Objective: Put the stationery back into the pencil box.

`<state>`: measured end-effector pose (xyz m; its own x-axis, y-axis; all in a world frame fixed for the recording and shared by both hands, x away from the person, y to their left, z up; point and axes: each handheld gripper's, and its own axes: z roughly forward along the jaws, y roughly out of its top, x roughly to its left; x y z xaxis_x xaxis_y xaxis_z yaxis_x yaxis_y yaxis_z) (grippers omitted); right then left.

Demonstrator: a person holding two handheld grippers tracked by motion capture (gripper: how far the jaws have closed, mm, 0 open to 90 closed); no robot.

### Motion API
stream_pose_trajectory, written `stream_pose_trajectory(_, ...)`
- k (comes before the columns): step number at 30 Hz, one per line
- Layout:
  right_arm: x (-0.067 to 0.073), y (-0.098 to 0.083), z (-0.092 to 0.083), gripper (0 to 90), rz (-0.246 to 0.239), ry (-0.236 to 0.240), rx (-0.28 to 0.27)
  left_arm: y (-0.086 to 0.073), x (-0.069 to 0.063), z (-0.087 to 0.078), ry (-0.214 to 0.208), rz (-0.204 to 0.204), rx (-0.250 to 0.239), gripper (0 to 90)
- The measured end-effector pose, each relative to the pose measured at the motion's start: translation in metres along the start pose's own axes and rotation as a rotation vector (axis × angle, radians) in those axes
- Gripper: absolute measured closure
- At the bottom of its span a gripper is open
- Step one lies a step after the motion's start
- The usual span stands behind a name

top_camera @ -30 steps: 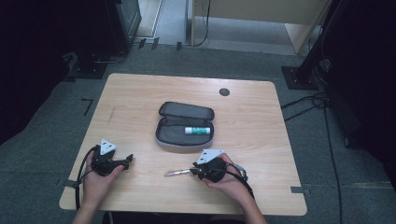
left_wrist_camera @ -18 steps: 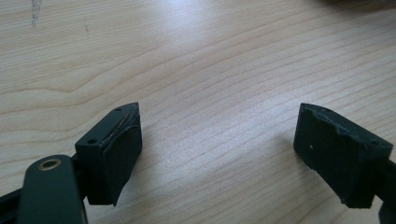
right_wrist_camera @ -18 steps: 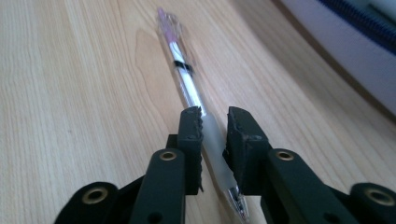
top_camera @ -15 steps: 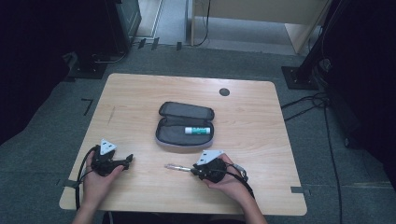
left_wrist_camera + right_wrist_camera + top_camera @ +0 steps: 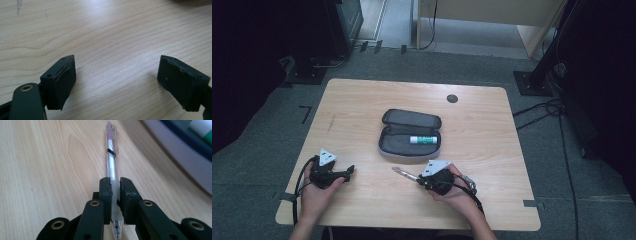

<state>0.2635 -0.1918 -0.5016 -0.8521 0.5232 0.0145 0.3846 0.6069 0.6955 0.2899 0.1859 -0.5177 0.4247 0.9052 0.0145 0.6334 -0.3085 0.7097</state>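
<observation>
The right gripper (image 5: 114,192) has just been closing its jaws, and now they press on the frosted grip section of a pen (image 5: 111,167) that lies on the tabletop (image 5: 362,100), just in front of the open pencil case (image 5: 410,133). So the grasp seems done; I judge that lifting the pen and placing it into the case, beside the glue stick (image 5: 424,139) already inside, is what remains. The pen is a slim clear plastic barrel with a pinkish upper part and a thin black ring. The jaws have black rubbery pads with small teeth. The case is dark soft fabric, oval, with a zipper edge. The tabletop is pale wood with fine grain. The left gripper (image 5: 117,82) rests apart, its jaws wide and holding nothing.
</observation>
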Motion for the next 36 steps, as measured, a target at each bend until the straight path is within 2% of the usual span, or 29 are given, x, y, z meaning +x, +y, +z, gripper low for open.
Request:
stream_pose_trajectory(10,-0.005,0.012,-0.018,80.8,-0.008,0.004,-0.069,0.0,0.0,0.0,0.0,-0.001,-0.001,15.5)
stream_pose_trajectory(22,-0.016,0.038,-0.033,80.8,-0.011,-0.027,-0.133,0.0,-0.001,0.0,-0.011,0.008,-0.003,15.3)
stream_pose_trajectory(26,-0.022,0.049,-0.036,80.8,-0.017,-0.038,-0.141,0.0,-0.003,0.001,-0.039,0.038,0.011,9.8)
stream_pose_trajectory(32,-0.032,0.066,-0.037,80.8,-0.016,-0.046,-0.157,0.0,-0.003,0.002,-0.035,0.034,0.028,2.1)
stream_pose_trajectory(36,-0.039,0.075,-0.037,80.8,-0.026,-0.052,-0.166,0.0,-0.003,0.002,-0.029,0.033,0.034,0.9)
